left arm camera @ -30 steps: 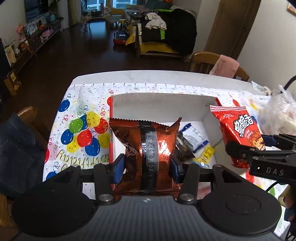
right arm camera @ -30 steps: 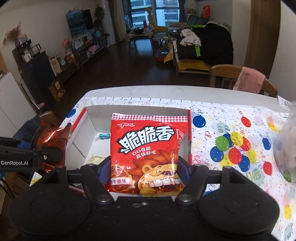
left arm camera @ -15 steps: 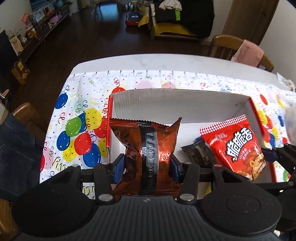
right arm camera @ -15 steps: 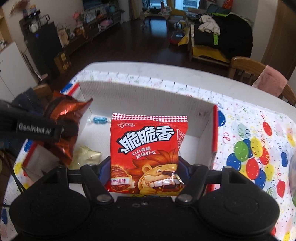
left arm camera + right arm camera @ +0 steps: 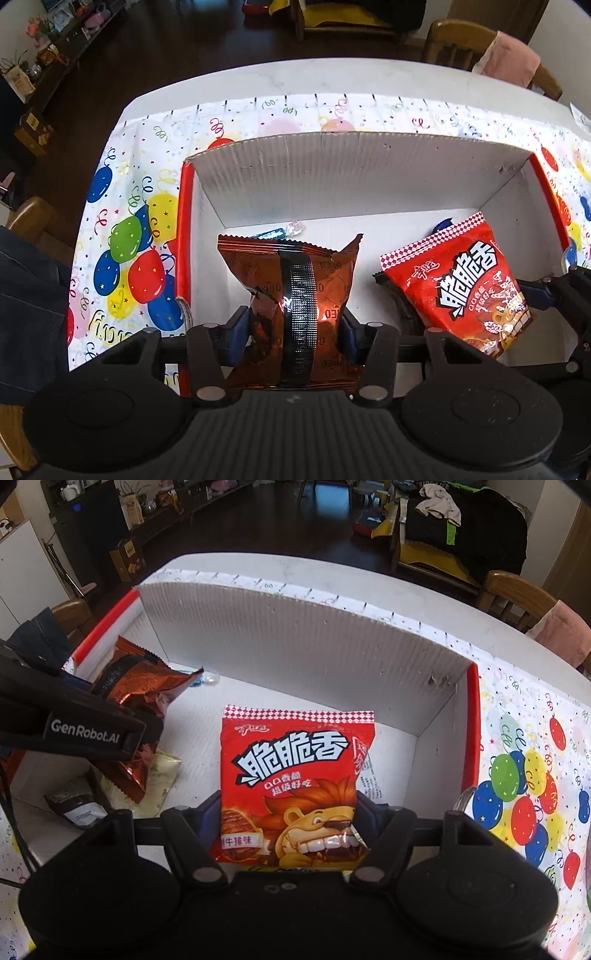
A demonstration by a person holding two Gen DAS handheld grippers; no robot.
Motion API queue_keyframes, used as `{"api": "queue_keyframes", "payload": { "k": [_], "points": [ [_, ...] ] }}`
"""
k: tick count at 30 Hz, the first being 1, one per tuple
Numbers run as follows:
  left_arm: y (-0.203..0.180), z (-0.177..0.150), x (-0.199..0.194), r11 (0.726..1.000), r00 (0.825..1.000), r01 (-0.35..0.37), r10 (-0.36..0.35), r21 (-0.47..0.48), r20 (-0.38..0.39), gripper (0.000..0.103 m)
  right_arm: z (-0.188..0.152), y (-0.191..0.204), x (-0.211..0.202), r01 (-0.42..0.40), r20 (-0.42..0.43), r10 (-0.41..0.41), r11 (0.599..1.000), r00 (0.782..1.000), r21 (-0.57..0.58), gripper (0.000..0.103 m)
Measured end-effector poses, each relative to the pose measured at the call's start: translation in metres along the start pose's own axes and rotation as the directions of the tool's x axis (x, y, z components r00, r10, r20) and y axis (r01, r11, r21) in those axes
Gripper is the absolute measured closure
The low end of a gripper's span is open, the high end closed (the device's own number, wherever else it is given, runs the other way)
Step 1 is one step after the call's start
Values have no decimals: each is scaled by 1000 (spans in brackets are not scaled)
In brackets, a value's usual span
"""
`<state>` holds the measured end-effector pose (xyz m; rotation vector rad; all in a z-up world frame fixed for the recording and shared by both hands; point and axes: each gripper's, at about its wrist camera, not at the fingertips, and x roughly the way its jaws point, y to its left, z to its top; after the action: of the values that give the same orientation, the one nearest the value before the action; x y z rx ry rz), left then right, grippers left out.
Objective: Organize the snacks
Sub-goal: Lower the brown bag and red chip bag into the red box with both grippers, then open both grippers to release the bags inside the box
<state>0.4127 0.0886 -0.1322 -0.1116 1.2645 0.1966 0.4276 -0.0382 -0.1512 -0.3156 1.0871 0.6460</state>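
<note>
My left gripper [image 5: 293, 328] is shut on a shiny brown snack packet [image 5: 291, 291], held upright over the left half of a white cardboard box [image 5: 354, 173] with red edges. My right gripper [image 5: 290, 821] is shut on a red snack bag with a cartoon lion [image 5: 295, 786], hanging over the box's right half. From the left wrist the red bag [image 5: 458, 280] shows at right. In the right wrist view the brown packet [image 5: 136, 701] sits at left, behind the left gripper's black body. Both packets hang inside the box walls; whether they touch the floor I cannot tell.
On the box floor lie a small wrapped candy [image 5: 280, 232], a pale yellow packet [image 5: 159, 775] and a dark packet with a white label [image 5: 77, 805]. A balloon-print cloth [image 5: 129, 240] covers the table around the box. Wooden chairs [image 5: 517, 598] stand at the far side.
Both grippers have come down and forward, carrying their packets from above the box rim to inside its walls. The box now fills more of each view. Neither grip has altered.
</note>
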Motion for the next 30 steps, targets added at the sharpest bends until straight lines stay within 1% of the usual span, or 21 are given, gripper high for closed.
{"api": "queue_keyframes", "payload": {
  "k": [2,5,11,12,13,16,18,19,21,30],
  "points": [
    [-1,2,4,1000,1000,0,0,10,-21,54,0,-1,1,-6,-5,6,1000,1000,1,33],
    [-3,3,8,999,999,-22,23,27,-35,54,4,-2,6,-12,-20,12,1000,1000,0,33],
    [-3,5,12,999,998,-17,19,33,-62,53,4,-3,7,-16,-19,16,1000,1000,0,32],
    [-2,5,11,999,998,-21,23,31,-62,51,4,-3,7,-16,-19,16,1000,1000,0,32],
    [-2,5,11,999,998,-24,26,28,-61,47,4,-2,7,-16,-17,16,1000,1000,1,32],
    [-2,4,5,1000,999,-14,15,28,-39,41,2,-3,1,-23,-3,23,1000,1000,11,31],
    [-1,3,1,1000,1000,-5,5,24,-27,40,1,-3,-4,-26,14,26,1000,1000,16,29],
    [-1,2,-2,1000,1000,2,-2,20,-20,40,0,-3,-8,-26,23,25,999,999,21,25],
    [0,-1,-7,1000,1000,13,-13,17,-4,40,-1,-4,-11,-23,33,22,999,999,26,23],
    [8,-17,-41,998,993,63,-64,4,102,39,-12,-14,-49,-50,102,40,994,994,102,21]
  ]
}}
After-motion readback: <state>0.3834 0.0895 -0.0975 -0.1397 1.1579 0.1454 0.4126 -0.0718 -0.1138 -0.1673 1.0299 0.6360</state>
